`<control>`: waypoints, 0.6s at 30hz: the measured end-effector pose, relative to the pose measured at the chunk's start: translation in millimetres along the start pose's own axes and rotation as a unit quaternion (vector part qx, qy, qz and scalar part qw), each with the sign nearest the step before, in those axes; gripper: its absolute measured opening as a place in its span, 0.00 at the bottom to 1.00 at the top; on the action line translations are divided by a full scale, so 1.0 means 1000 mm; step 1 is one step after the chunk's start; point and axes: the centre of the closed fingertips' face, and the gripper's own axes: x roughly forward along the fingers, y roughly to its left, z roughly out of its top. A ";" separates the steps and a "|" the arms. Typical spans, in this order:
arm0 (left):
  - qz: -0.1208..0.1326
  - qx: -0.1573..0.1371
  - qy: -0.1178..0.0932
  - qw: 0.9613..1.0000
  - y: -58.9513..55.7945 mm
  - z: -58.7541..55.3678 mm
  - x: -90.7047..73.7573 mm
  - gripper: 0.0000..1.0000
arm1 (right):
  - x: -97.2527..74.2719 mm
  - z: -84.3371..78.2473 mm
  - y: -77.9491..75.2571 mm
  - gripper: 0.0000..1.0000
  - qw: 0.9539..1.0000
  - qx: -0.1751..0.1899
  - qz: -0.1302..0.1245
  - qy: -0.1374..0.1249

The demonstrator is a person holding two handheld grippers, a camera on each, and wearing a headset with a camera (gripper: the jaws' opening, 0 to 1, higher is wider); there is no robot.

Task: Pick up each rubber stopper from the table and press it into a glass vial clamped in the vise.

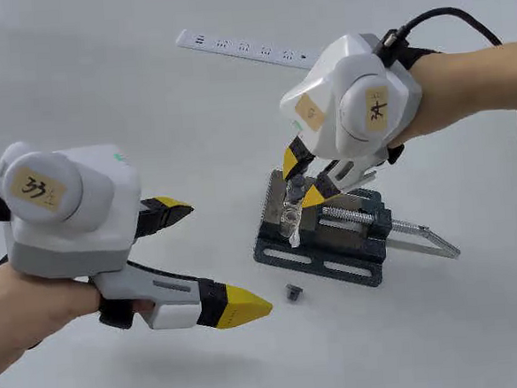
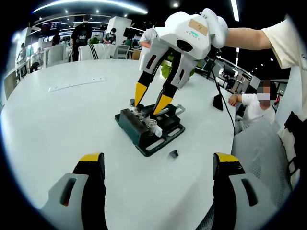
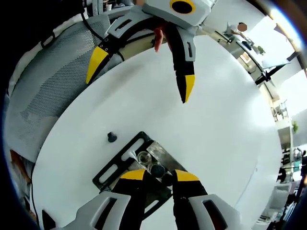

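A dark vise (image 1: 330, 258) (image 2: 139, 134) (image 3: 112, 173) stands mid-table and clamps glass vials (image 1: 290, 220) upright. My right gripper (image 1: 300, 180) (image 3: 158, 176) hangs over the vials, shut on a dark rubber stopper (image 1: 297, 185) (image 3: 166, 179) just above a vial mouth. Beside it, one vial (image 3: 143, 157) is unstoppered. Another rubber stopper (image 1: 293, 292) (image 2: 173, 154) (image 3: 112, 137) lies loose on the table in front of the vise. My left gripper (image 1: 212, 259) (image 2: 159, 163) is open and holds nothing, low at the left, apart from the vise.
A white power strip (image 1: 244, 48) (image 2: 76, 85) lies at the far side of the white table (image 1: 102, 116). The vise's crank handle (image 1: 421, 234) sticks out to the right. A black cable (image 1: 459, 20) trails from the right gripper. People sit at tables behind.
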 end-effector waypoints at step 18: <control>0.005 0.002 0.004 1.000 0.008 0.001 -0.003 0.93 | -0.005 0.006 0.002 0.03 0.995 0.055 0.080 -0.023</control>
